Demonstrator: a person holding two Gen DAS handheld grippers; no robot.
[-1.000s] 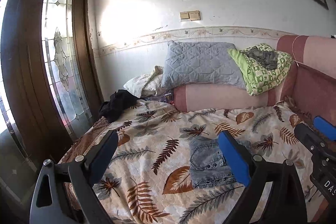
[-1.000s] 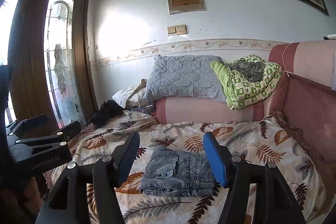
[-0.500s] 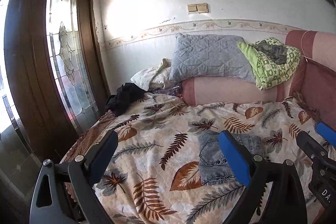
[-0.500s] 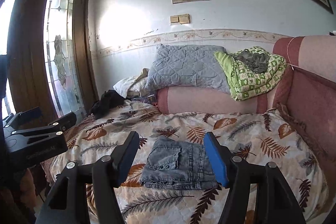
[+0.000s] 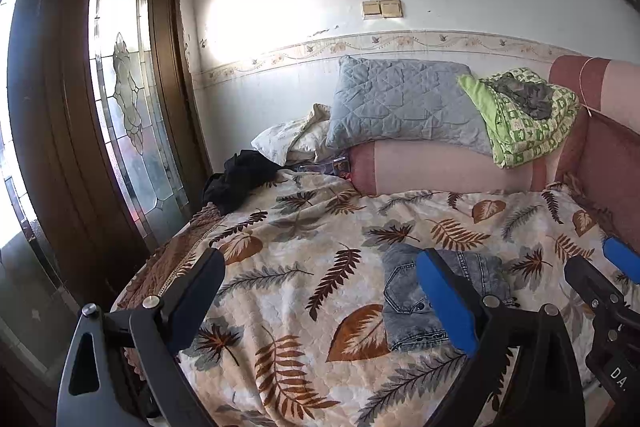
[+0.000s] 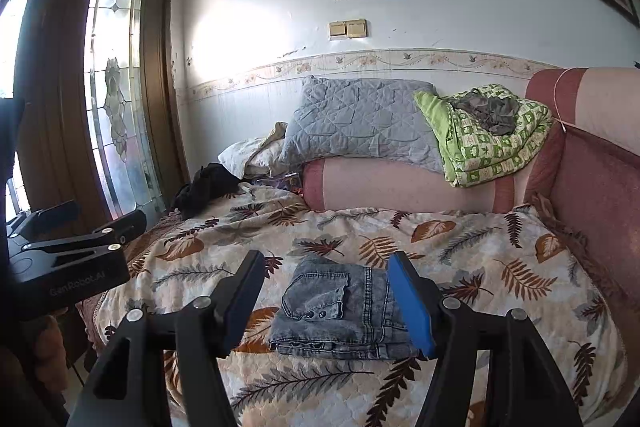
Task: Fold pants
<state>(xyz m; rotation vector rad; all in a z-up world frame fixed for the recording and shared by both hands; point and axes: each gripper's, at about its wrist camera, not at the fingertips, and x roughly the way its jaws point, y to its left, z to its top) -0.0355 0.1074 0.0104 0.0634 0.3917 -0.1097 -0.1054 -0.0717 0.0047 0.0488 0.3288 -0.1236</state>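
Observation:
Grey denim pants (image 6: 340,311) lie folded into a compact rectangle on the leaf-print bedspread (image 6: 480,259), a back pocket facing up. My right gripper (image 6: 326,271) hovers above and in front of them, open, with nothing between its fingers. In the left wrist view the same folded pants (image 5: 404,299) lie right of centre, partly behind my blue right-hand pad (image 5: 444,299). My left gripper (image 5: 320,267) is open and empty over bare bedspread (image 5: 280,267), left of the pants. The right gripper's tip (image 5: 612,271) shows at the right edge there.
A pink bolster (image 6: 408,187) carries a grey quilted pillow (image 6: 360,123) and a green patterned blanket (image 6: 492,139) at the head of the bed. Dark clothing (image 6: 204,187) lies at the far left corner. A wooden door with stained glass (image 6: 116,99) stands left; a pink sofa back (image 6: 600,187) right.
Both views have dipped slightly, so the bed and pants sit a little higher in frame. The pants have not moved, and both grippers stay open.

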